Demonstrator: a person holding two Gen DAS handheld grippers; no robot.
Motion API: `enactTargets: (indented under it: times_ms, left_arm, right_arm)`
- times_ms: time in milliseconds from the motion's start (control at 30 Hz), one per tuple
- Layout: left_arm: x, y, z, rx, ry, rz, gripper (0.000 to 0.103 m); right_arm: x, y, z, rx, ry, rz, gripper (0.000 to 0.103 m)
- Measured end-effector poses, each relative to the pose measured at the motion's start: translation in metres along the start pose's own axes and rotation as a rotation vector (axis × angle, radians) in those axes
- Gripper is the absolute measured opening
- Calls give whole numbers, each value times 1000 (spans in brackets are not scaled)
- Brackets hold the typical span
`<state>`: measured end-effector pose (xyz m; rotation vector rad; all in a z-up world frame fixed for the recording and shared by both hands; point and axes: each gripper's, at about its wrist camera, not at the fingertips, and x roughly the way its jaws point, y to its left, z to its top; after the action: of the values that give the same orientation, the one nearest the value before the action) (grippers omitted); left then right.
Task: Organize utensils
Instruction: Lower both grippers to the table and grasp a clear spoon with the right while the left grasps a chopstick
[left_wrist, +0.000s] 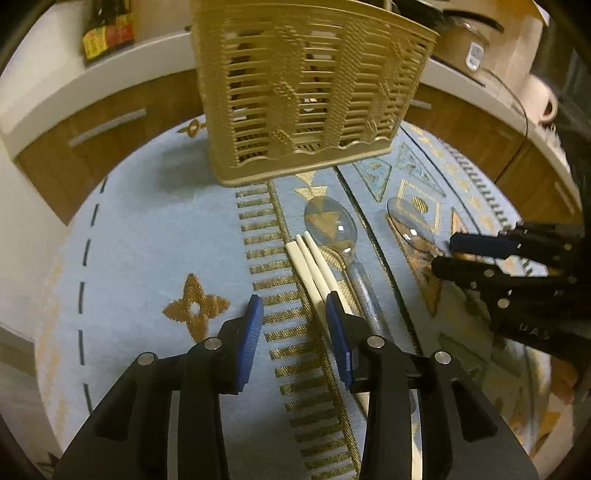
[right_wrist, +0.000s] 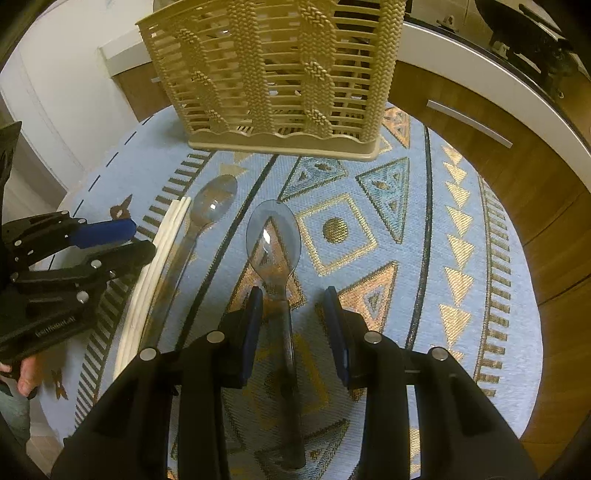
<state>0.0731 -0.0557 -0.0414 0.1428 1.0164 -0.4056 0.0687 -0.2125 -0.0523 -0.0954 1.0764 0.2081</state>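
Observation:
A beige slatted utensil basket (left_wrist: 306, 96) stands at the far side of a light blue patterned cloth (left_wrist: 147, 240); it also shows in the right wrist view (right_wrist: 273, 74). Three white chopsticks (left_wrist: 314, 273) lie together on the cloth, beside a clear plastic spoon (left_wrist: 332, 225). A second clear spoon (right_wrist: 273, 240) lies to the right. My left gripper (left_wrist: 295, 314) is open, its right finger touching the chopsticks. My right gripper (right_wrist: 293, 314) is open, its fingers on either side of the second spoon's handle.
Wooden cabinet fronts with metal handles (left_wrist: 107, 127) and a white counter edge (right_wrist: 480, 77) curve behind the cloth. A dark bottle (left_wrist: 107, 33) stands on the counter at back left, pots (left_wrist: 465, 37) at back right.

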Motion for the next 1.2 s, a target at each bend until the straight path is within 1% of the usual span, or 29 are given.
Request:
enactTargets:
  times_ms: [133,233,267,433,500,533,567,600,633,667,700,733,800,900,1000,1100,1200]
  left_arm:
    - [1,-9,1,25,-2,41,35]
    - [0,-9,-1,46,2,53,34]
    - [0,-7,-2,49,15,61,35]
    - [0,3,0,22,57,44,36]
    - [4,-1,4,36,76,60,37]
    - [6,-6,5,59,78,82,37]
    - [6,-9,6,73,80,90,35]
    - [6,-11,7,81,87,74,25]
    - [6,-11,6,85,88,68,24]
    - [6,-13,6,101,86,84,14]
    - [6,-14,5,116,84,88,10]
    - [5,-14,4,119,81,87,9]
    - [4,-13,2,117,74,84,4]
    - [0,-4,-3,93,65,68,4]
    - [-6,8,-6,65,55,80,4]
    - [-11,22,-6,23,48,81,4]
    - [-11,29,-5,-2,54,73,4]
  right_arm:
    - [0,-1,-1,7,-5,7,31]
    - [-2,-2,-3,7,-6,8,31]
    - [-2,-3,-4,4,-7,8,31]
    - [-2,-2,-6,-15,-3,-13,31]
    - [-1,1,-4,-27,2,-30,31]
    - [0,3,-3,-32,5,-37,31]
    - [0,4,-2,-39,9,-45,31]
    - [1,6,-1,-50,14,-54,31]
    - [1,6,0,-54,17,-55,26]
    - [1,8,1,-61,21,-58,22]
    - [1,9,1,-67,25,-59,13]
    - [1,11,1,-73,29,-58,10]
    - [1,13,1,-76,31,-66,10]
    - [0,9,0,-42,35,-49,10]
    - [-5,1,-1,9,33,-40,10]
    - [-14,-3,-2,25,25,-39,10]
    - [-13,-4,-2,36,48,-18,10]
